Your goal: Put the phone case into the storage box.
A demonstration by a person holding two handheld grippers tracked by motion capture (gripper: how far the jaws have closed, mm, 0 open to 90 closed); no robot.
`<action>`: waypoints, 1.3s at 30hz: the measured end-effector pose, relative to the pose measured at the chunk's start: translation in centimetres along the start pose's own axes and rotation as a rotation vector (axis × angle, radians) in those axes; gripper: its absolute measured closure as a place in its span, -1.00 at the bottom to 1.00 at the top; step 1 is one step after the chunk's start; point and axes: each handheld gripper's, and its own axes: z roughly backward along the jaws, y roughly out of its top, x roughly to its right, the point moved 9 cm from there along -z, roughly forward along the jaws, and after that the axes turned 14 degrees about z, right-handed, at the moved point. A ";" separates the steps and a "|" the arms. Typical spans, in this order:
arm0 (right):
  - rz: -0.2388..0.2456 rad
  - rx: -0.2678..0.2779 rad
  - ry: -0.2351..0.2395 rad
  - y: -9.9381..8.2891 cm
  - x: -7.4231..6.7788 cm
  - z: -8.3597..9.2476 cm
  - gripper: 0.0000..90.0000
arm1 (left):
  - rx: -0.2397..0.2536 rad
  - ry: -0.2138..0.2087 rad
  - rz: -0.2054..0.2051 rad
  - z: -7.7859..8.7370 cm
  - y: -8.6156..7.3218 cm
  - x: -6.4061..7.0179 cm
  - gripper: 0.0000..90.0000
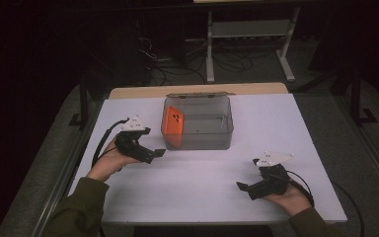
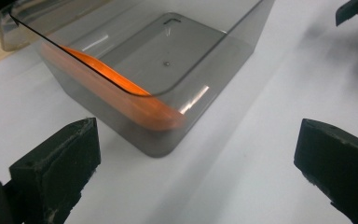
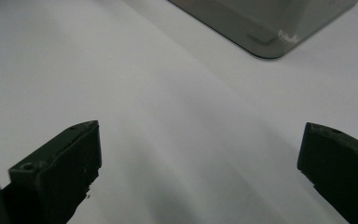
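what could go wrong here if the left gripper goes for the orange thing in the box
The orange phone-like slab leans on edge against the left wall of the clear grey box, so a nudge may tip it flat. The left gripper is close to that wall, and its open fingers may bump and slide the light-looking box. The right gripper is too far away to steady it.
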 end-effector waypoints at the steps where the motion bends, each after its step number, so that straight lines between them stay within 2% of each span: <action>1: 0.000 0.000 0.000 0.0 0.0 0.0 -1.00 | 0.000 -0.001 0.000 0.0 -0.2 0.1 -1.00; 6: -0.001 0.000 0.000 0.0 0.0 0.0 -1.00 | 0.008 -0.006 -0.007 0.2 -1.1 0.4 -1.00; 10: -0.001 0.001 -0.001 0.0 0.0 0.0 -1.00 | 0.016 0.005 -0.010 0.3 -1.8 0.5 -1.00; 18: -0.001 0.002 -0.001 0.0 0.0 0.0 -1.00 | 0.030 0.014 0.002 0.1 -3.6 0.5 -1.00; 33: -0.002 -0.001 -0.004 0.0 0.1 -0.1 -1.00 | 0.067 -0.007 0.006 0.4 -5.9 1.2 -1.00; 39: -0.001 -0.001 -0.003 0.0 0.1 -0.2 -1.00 | 0.055 0.002 -0.005 0.3 -7.1 1.5 -1.00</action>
